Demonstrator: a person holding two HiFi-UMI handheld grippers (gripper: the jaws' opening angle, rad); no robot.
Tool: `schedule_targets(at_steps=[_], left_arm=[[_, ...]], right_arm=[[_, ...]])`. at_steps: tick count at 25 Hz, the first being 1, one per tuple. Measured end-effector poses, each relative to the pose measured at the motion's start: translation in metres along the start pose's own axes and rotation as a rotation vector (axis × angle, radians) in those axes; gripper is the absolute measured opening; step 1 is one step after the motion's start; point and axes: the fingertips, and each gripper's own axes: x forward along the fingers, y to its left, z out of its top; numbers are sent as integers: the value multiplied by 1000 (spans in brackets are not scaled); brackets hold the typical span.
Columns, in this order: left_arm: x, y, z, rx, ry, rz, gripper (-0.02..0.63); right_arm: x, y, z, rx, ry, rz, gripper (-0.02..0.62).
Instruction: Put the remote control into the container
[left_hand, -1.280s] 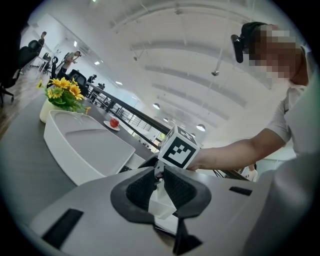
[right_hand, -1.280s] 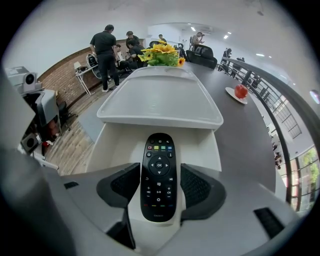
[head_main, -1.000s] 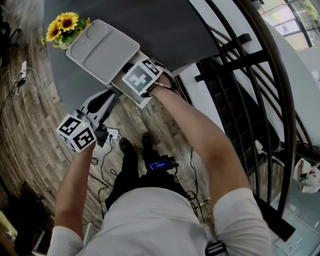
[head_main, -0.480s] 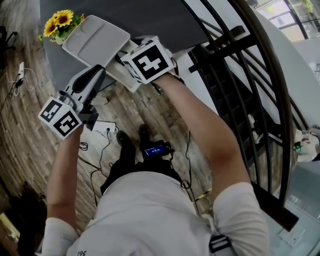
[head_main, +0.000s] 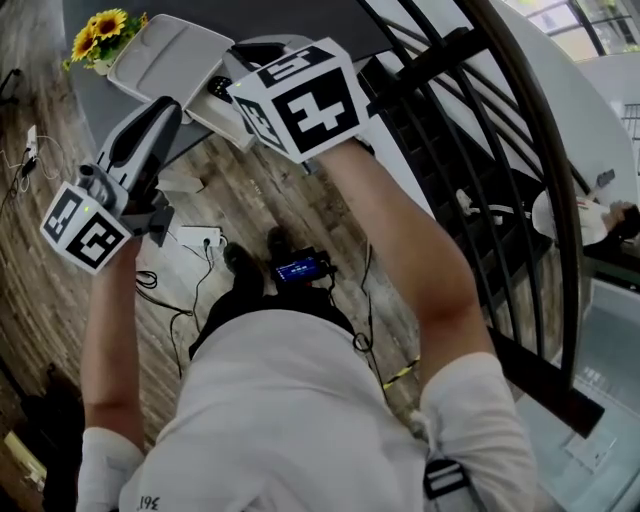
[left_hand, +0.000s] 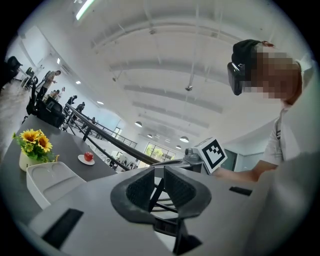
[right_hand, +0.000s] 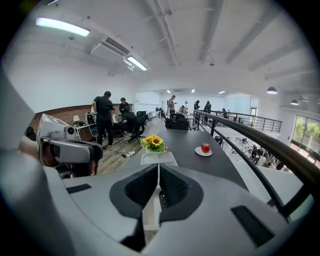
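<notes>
Risk check, left to right. Left hand-held gripper hangs off the desk over the wooden plank floor, jaws a narrow slit apart with nothing between them; from there it cannot steady anything. Yellow sunflowers in a small pot stand at the far end of the light grey, shallow moulded plastic container on the dark grey desk. At the container's near white end, right at the desk edge, a dark button-dotted shape shows, probably the black remote control lying inside. The marker cube covers most of it, so seating is unconfirmed. Right hand-held gripper is above that end, jaws closing to almost touching, empty. Likeliest failure: a nudge from this gripper on pulling away pushes the container's near end off the edge, tipping container and remote to the floor. Second: if the remote rests on a rim or divider rather than flat, it could slide out. Third: the right forearm is near the black metal railing; a knock there would jerk the gripper.
</notes>
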Motion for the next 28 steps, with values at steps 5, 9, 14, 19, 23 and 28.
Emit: schedule_targets(at_steps=[5, 9, 14, 19, 23, 28], left_arm=[[-12, -23, 18, 13, -37, -26, 63], [-21, -48, 33, 28, -69, -51, 63], [-34, -72, 44, 32, -103, -73, 63], [-50, -91, 54, 36, -133, -83, 63], [-65, -106, 54, 31, -154, -87, 63], [-79, -110, 50, 6, -169, -85, 63]], right_arm=[[-30, 15, 10, 3, -64, -1, 3], [-59, 25, 21, 25, -124, -2, 3], [-90, 39, 29, 49, -194, 8, 3], [-117, 48, 33, 82, -259, 2, 3], [-136, 56, 27, 99, -284, -5, 3], [-148, 61, 18, 140, -313, -9, 3]])
